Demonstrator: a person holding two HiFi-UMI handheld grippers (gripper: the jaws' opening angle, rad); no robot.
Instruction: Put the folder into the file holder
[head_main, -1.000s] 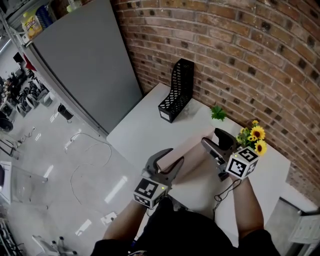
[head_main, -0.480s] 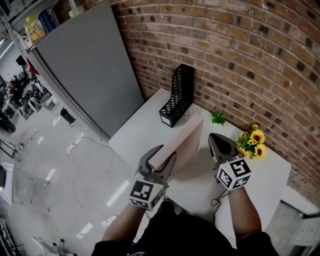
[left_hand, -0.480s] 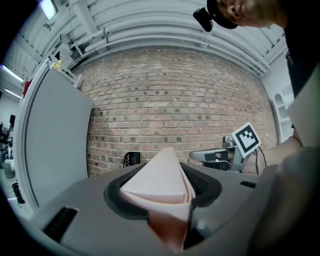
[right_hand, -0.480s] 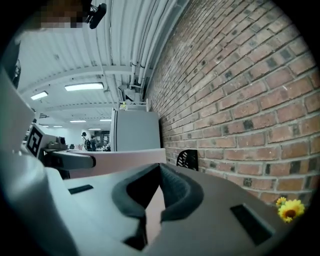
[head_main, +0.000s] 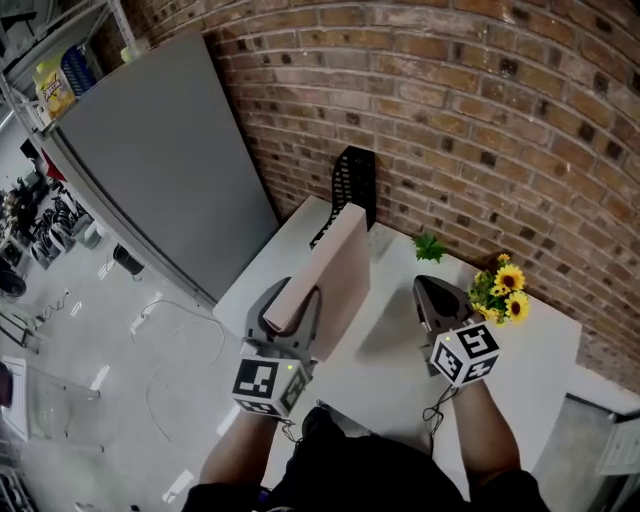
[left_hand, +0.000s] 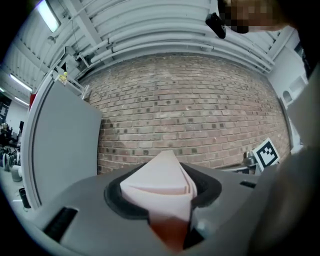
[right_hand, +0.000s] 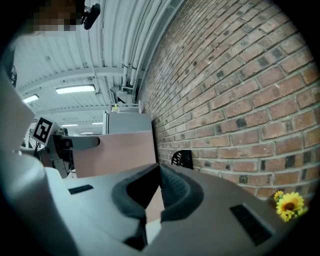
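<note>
Between the jaws of the left gripper (head_main: 292, 305), pinched by its near end, the folder (head_main: 338, 270) stands upright, reaching ahead toward the file holder (head_main: 352, 175); with the right gripper (head_main: 437, 292) closed empty alongside, it may sag and snag the rim.
</note>
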